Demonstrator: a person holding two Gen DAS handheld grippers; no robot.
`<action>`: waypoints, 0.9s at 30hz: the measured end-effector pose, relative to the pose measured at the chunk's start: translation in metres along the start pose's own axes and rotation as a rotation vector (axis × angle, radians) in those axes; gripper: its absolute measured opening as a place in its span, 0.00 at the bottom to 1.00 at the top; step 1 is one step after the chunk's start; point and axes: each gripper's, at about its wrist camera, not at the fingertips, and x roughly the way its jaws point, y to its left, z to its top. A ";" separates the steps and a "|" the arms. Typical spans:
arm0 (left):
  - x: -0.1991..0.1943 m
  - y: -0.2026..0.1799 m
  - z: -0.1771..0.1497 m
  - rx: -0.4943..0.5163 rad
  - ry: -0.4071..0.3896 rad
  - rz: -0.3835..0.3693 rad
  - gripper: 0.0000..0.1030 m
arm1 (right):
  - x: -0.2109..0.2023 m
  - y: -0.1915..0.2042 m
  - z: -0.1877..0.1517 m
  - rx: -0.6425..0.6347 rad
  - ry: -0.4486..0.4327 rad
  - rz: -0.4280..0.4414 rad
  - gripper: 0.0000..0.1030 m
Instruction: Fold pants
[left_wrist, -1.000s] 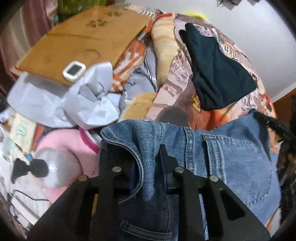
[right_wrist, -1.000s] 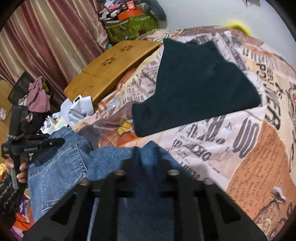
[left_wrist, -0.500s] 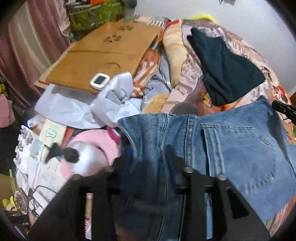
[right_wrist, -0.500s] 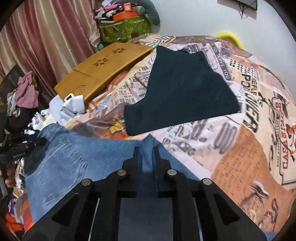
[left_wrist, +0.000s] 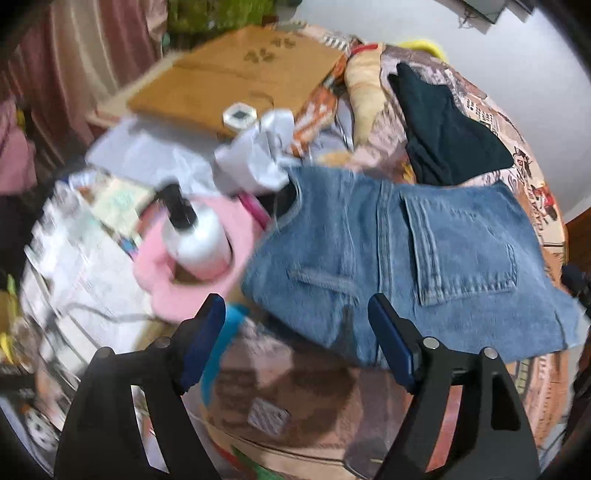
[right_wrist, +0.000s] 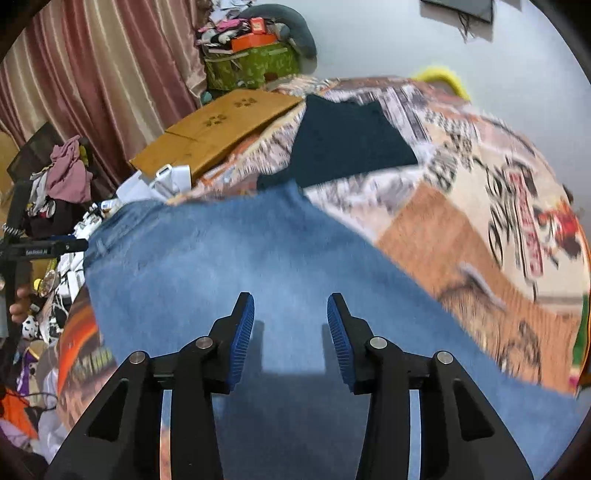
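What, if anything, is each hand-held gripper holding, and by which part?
Nothing. The left hand-held gripper and the right hand-held gripper have just been opening; both stand clear of the jeans, which lie released on the bedspread.

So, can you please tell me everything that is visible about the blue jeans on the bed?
The jeans are mid-blue denim, lying fairly flat on the printed bedcover, back side up: a patch pocket, centre seam, waistband and belt loop show. The waist end sits near crumpled white paper and a pink item. Both claws have just been opening; neither the left claw nor the right claw grips the cloth.
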 end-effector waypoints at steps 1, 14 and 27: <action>0.004 0.000 -0.003 -0.018 0.016 -0.022 0.77 | 0.000 -0.001 -0.006 0.002 0.008 -0.009 0.37; 0.013 -0.035 0.005 -0.038 -0.054 0.037 0.25 | -0.015 -0.026 -0.068 0.132 -0.024 -0.009 0.46; -0.003 -0.030 -0.022 0.089 -0.109 0.120 0.17 | -0.020 -0.034 -0.068 0.157 0.022 0.018 0.50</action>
